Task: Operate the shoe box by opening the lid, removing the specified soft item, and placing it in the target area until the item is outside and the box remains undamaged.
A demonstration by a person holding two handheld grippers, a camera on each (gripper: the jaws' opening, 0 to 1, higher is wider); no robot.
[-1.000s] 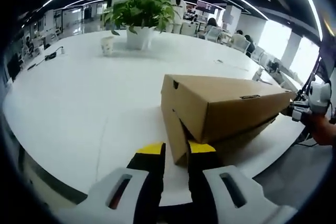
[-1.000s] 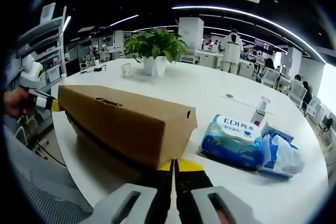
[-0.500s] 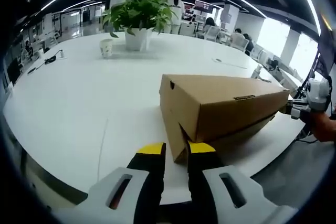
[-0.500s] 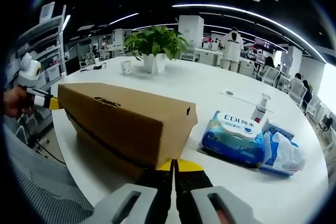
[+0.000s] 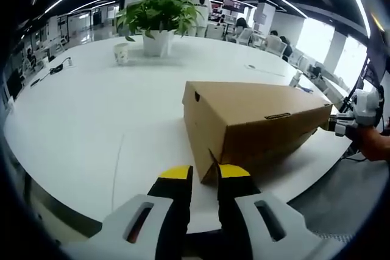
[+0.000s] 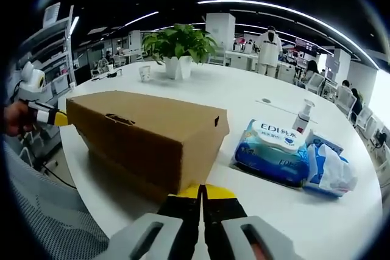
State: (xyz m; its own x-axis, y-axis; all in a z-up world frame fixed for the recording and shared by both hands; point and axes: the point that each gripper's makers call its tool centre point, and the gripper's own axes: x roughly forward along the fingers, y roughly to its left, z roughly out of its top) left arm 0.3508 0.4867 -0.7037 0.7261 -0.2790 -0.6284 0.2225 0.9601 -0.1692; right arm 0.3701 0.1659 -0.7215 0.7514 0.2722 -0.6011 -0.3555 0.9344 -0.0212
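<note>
Now both grippers (closed) at box (image 5: 256,120) ends.

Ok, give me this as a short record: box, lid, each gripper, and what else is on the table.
box: brown cardboard shoe box on the white table
lid: down, looks closed
left gripper: open, at one end of the box
right gripper: shut, at the opposite end
beside box: blue wipes pack, crumpled blue-and-white bag, small bottle
farther back: potted plant, paper cup
</note>
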